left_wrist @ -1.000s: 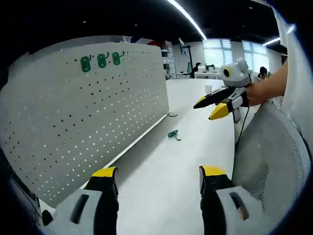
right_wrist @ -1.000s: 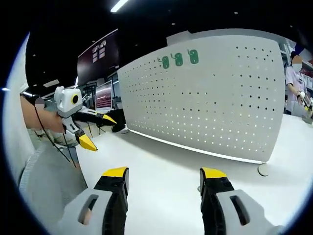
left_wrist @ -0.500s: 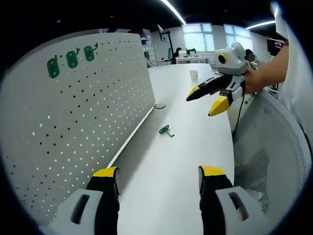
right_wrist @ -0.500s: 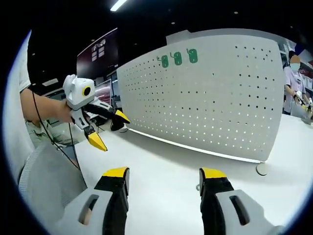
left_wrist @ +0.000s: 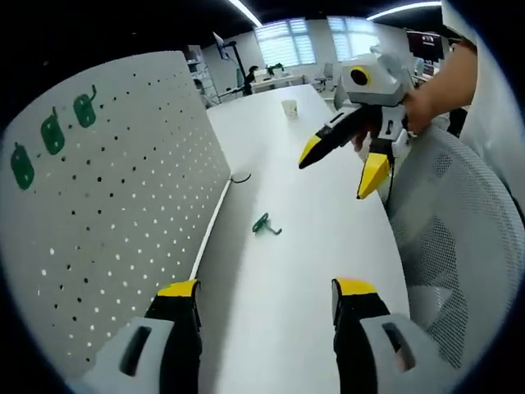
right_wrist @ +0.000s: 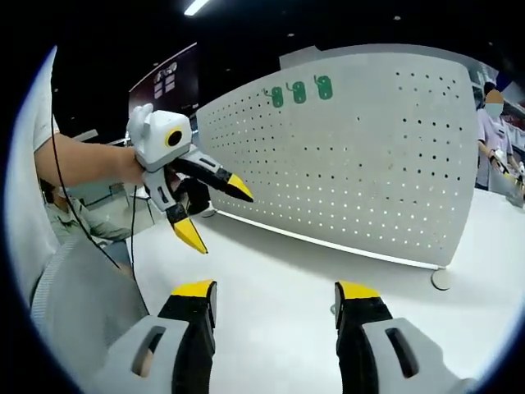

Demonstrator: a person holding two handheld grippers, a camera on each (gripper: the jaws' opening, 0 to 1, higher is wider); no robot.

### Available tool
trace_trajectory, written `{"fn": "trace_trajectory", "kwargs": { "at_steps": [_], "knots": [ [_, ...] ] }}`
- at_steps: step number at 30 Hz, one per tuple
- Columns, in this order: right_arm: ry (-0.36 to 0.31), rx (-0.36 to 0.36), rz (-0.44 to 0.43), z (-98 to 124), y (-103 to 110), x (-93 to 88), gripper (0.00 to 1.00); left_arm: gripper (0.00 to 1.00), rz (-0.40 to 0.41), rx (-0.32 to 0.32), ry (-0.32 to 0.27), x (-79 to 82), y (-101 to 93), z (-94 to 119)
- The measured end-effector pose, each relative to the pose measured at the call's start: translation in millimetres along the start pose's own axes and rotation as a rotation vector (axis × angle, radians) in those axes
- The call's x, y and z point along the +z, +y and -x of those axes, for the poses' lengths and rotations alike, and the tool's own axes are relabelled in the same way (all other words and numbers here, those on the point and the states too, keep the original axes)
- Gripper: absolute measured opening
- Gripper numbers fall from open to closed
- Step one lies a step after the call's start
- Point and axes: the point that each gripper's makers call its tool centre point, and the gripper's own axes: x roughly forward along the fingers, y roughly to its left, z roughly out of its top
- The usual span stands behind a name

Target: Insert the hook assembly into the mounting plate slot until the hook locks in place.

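Observation:
A white pegboard point(left_wrist: 107, 197) stands upright along the left of the white table point(left_wrist: 303, 246), with three green hooks point(left_wrist: 51, 131) hung near its top. A loose green hook point(left_wrist: 264, 224) lies flat on the table beside the board's foot. My left gripper point(left_wrist: 261, 289) is open and empty, well short of the loose hook. My right gripper point(left_wrist: 344, 161) comes in from the right, held open above the table. In the right gripper view the pegboard point(right_wrist: 369, 164) carries the three hooks point(right_wrist: 299, 91); my right gripper point(right_wrist: 271, 289) is open, and the left gripper point(right_wrist: 209, 212) hovers open at left.
A grey mesh chair back point(left_wrist: 459, 271) stands at the table's right edge. A small white cup point(left_wrist: 289, 107) sits far down the table. The board's round foot point(right_wrist: 442, 280) rests on the table. A person point(right_wrist: 494, 139) stands at the far right.
The left gripper view has swung, so the board sits further left and the loose hook looks nearer. In the right gripper view the left gripper has moved right and closer to the board.

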Motion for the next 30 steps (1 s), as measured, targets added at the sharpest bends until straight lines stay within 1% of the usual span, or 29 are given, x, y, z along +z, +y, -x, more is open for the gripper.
{"fn": "trace_trajectory", "kwargs": {
  "at_steps": [3,5,7,9,11,12,15,17,21,25,28,30],
  "knots": [
    [0.008,0.001,0.003,1,0,-2.1,0.57,0.65,-0.031,-0.026,0.004,3.3,0.4,-8],
    [0.007,-0.002,0.002,2,0,-1.5,0.57,0.64,-0.047,-0.038,-0.004,7.9,2.7,-14],
    [0.009,-0.005,0.001,3,0,-1.3,0.57,0.61,-0.068,-0.059,-0.005,11.7,3.3,-19],
    [0.010,-0.007,0.002,3,0,-1.7,0.57,0.56,-0.119,-0.084,0.002,15.3,3.8,-24],
    [0.012,-0.007,0.003,4,0,-2.1,0.57,0.56,-0.134,-0.089,0.004,18.0,6.8,-31],
    [0.012,-0.009,0.002,4,0,-2.6,0.57,0.56,-0.135,-0.108,0.006,19.3,6.4,-35],
    [0.013,-0.013,-0.001,6,0,-3.0,0.57,0.55,-0.182,-0.127,0.014,21.6,8.1,-43],
    [0.012,-0.016,-0.002,7,0,-3.6,0.57,0.54,-0.188,-0.139,0.020,22.4,10.4,-50],
    [0.011,-0.023,-0.004,9,-1,-3.8,0.57,0.47,-0.214,-0.169,0.035,22.4,14.1,-64],
    [0.012,-0.026,-0.008,9,-2,-4.2,0.57,0.47,-0.235,-0.183,0.040,24.1,18.9,-80],
    [0.013,-0.029,-0.014,10,-2,-5.5,0.57,0.44,-0.250,-0.194,0.042,25.9,20.3,-89],
    [0.014,-0.029,-0.016,9,-3,-6.0,0.57,0.44,-0.257,-0.201,0.044,26.5,21.8,-96]
  ]
}}
